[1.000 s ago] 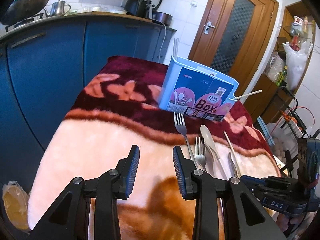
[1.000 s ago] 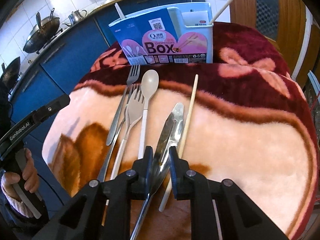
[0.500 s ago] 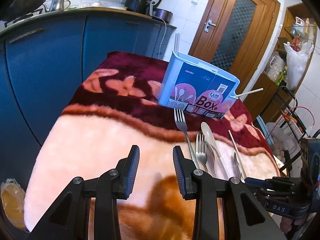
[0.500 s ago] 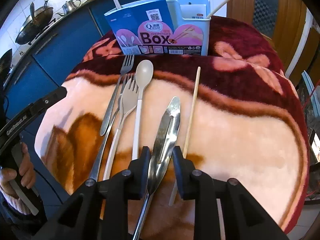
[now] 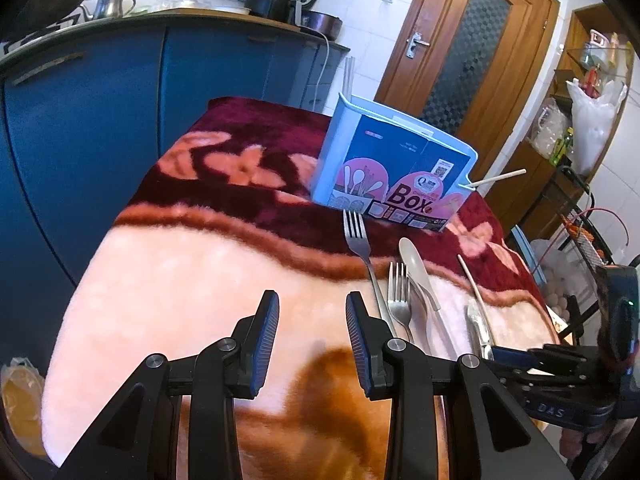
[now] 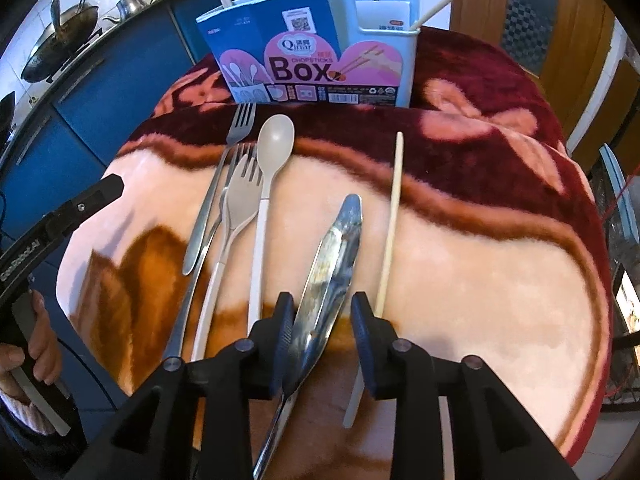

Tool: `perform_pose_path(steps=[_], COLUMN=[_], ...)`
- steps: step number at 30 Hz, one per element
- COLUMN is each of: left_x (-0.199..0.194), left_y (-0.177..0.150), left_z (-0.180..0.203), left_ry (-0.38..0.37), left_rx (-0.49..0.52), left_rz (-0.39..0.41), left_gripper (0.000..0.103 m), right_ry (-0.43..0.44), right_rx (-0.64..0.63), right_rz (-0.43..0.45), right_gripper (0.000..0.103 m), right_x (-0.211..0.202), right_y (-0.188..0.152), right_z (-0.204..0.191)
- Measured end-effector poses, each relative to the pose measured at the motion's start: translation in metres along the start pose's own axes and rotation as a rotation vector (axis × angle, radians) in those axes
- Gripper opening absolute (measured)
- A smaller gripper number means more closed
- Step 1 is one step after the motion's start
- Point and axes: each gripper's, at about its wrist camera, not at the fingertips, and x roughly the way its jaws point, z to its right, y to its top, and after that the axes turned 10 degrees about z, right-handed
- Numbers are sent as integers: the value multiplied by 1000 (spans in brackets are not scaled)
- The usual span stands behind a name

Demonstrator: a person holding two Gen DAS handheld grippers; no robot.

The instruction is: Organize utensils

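Note:
A blue chopsticks box [image 6: 316,52] stands at the far side of the blanket-covered table [image 6: 480,264], with a chopstick [image 6: 444,0] sticking out of it. In front lie a metal fork [image 6: 216,196], a beige plastic fork [image 6: 236,220], a beige spoon [image 6: 268,184], a metal knife [image 6: 332,256] and a loose chopstick [image 6: 390,224]. My right gripper [image 6: 322,312] is open, its fingers either side of the knife's handle end. My left gripper [image 5: 312,312] is open and empty over the blanket, left of the utensils [image 5: 400,284]; the box [image 5: 392,176] stands beyond.
Blue kitchen cabinets [image 5: 80,120] with pots and a kettle on the counter run behind and left of the table. A wooden door [image 5: 472,60] and shelves with bags [image 5: 592,120] stand at the right. The table edge drops off on the left and right.
My right gripper's jaws have opened wider around the knife and it has pulled back and up a little. The left gripper has drifted slightly, still open.

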Motion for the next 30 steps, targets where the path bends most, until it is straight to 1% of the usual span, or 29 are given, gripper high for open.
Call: perform_pose_path(steps=[1, 4, 9, 14, 18, 21, 26, 28, 29, 30], left_x=[0, 0, 5, 17, 35, 49, 76, 85, 89, 94], left_y=[0, 0, 2, 5, 8, 12, 17, 18, 18, 19], left_z=[1, 3, 4, 13, 27, 33, 42, 45, 46, 47], left_ry=[-1, -2, 4, -11, -33, -58, -69, -59, -61, -65], left_rx=[4, 11, 14, 29, 59, 55, 54, 60, 58, 52], left_rz=[-2, -5, -24, -64, -119, -164, -244, -273, -285, -305], left_gripper=[35, 35, 35, 35, 35, 35, 35, 35, 32, 28], right_ry=[6, 41, 94, 114, 131, 145, 164, 172, 177, 180], right_rx=[14, 49, 93, 141, 173, 191, 207, 213, 215, 217], right_rz=[1, 21, 90, 169, 206, 218, 230, 233, 234, 234], right_gripper=[28, 22, 21, 21, 21, 21, 22, 22, 22, 22], right_x=[1, 1, -6, -9, -8, -6, -6, -6, -7, -6], right_y=[2, 3, 2, 7, 8, 7, 5, 4, 4, 4], right_z=[2, 8, 17, 25, 30, 33, 39, 41, 42, 44])
